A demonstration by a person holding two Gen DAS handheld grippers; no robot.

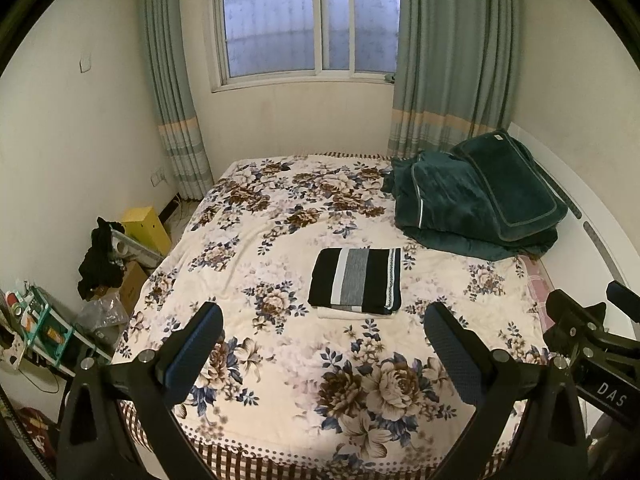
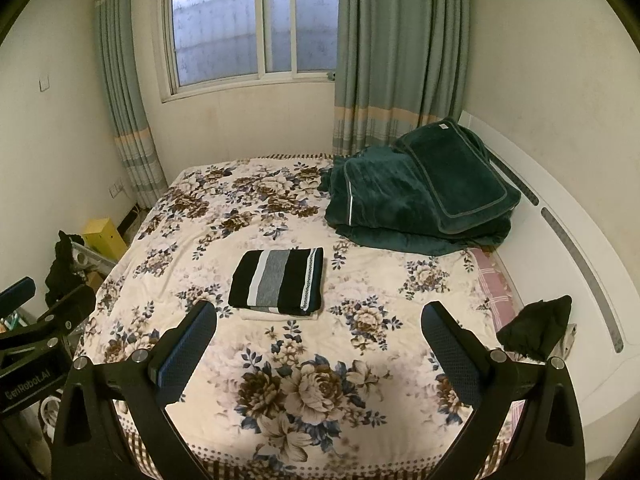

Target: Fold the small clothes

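Left claw [image 1: 324, 344]: spread wide, nothing between its blue pads, held above the near end of the bed.
Right claw [image 2: 320, 342]: also wide apart and gripping nothing, just beside the left one; each shows at the edge of the other's view.
Striped garment [image 1: 356, 282]: folded into a neat rectangle, black with grey and white bands, lying flat near the middle of the bed, well apart from both claws.
White piece [image 1: 352, 313]: a pale folded layer peeks out under the striped garment's near edge; I cannot tell what it is.
Bed [image 1: 280, 216]: covered with a cream floral blanket.
Green quilt [image 1: 480, 208]: dark, bundled in the far right corner of the bed by the headboard.
Black cloth [image 2: 536, 330]: a crumpled dark item at the right edge of the bed.
Window [image 1: 308, 20]: behind the bed, with grey-green curtains [image 1: 452, 56] on either side.
Floor clutter [image 1: 120, 256]: boxes and a dark garment to the left of the bed.
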